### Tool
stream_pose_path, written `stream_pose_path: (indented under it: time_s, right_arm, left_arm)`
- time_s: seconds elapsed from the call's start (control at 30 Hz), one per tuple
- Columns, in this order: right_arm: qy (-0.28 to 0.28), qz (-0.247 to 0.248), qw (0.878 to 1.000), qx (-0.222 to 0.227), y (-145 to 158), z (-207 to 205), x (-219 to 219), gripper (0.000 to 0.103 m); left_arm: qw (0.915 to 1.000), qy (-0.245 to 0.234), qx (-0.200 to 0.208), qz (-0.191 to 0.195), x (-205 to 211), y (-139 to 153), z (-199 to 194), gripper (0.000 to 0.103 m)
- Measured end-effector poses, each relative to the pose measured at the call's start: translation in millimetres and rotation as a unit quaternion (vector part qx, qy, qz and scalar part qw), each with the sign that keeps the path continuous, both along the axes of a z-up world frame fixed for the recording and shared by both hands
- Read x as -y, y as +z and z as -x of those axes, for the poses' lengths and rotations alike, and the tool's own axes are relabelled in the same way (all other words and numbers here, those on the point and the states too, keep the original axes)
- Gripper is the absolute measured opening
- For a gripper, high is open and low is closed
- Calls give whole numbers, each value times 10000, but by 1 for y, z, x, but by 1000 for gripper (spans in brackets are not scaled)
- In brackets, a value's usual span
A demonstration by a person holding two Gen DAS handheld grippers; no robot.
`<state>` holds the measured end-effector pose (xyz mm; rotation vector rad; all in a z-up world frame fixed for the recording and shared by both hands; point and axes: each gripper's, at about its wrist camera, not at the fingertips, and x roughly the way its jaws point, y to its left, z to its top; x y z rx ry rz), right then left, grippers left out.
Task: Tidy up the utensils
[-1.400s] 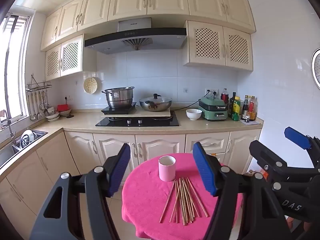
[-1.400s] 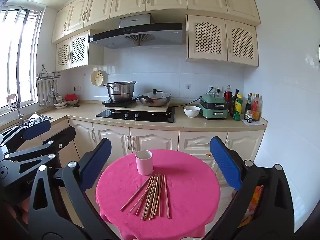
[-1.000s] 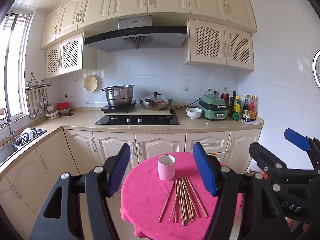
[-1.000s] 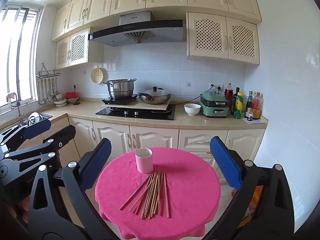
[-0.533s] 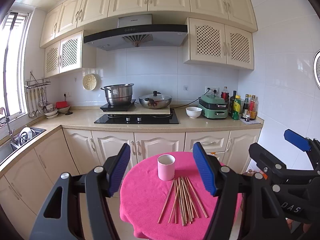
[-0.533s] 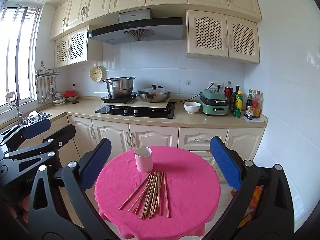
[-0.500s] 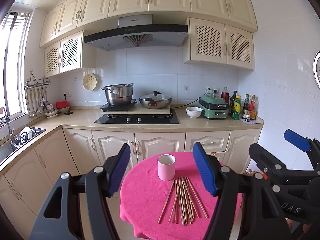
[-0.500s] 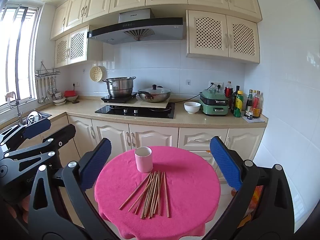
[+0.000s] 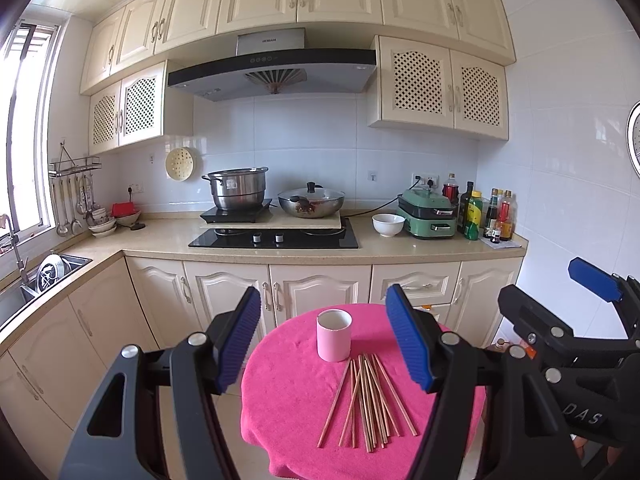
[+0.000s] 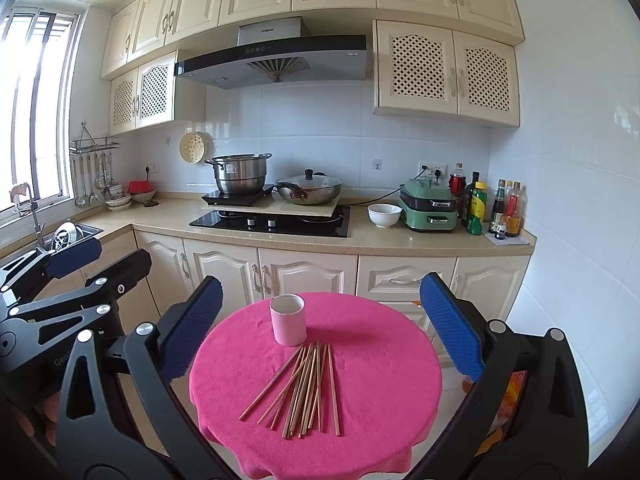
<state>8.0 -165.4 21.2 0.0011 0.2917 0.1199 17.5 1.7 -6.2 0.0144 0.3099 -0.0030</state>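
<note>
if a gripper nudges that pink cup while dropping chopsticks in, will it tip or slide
The tall pink cylindrical cup stands upright and looks empty, so it is probably light and could tip if nudged near its rim. The soft pink tablecloth likely grips its base, favouring tipping over sliding. The thin wooden chopsticks, stood inside, may lean and pull it sideways.

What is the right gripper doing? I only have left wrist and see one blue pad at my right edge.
Observer: The right gripper is open, jaws wide apart, nothing between them.
Operator: The table's right side is behind my finger. Anything there?
Observer: The cloth there is bare. The chopsticks all lie in one fan just in front of the pink cup.
Operator: Where's my left gripper from outside?
Observer: The left gripper shows at the left edge of right wrist, apparently off the table's left side, not over the cloth.
</note>
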Motion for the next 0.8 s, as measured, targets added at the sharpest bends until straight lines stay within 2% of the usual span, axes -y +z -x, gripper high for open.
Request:
stream_pose_path:
  time_s: [0.8]
  right_arm:
    - [18,-26,10000,-26,-1,-4,-6,97]
  left_arm:
    - [10000,9,-18,-22,-3,1,-4,65]
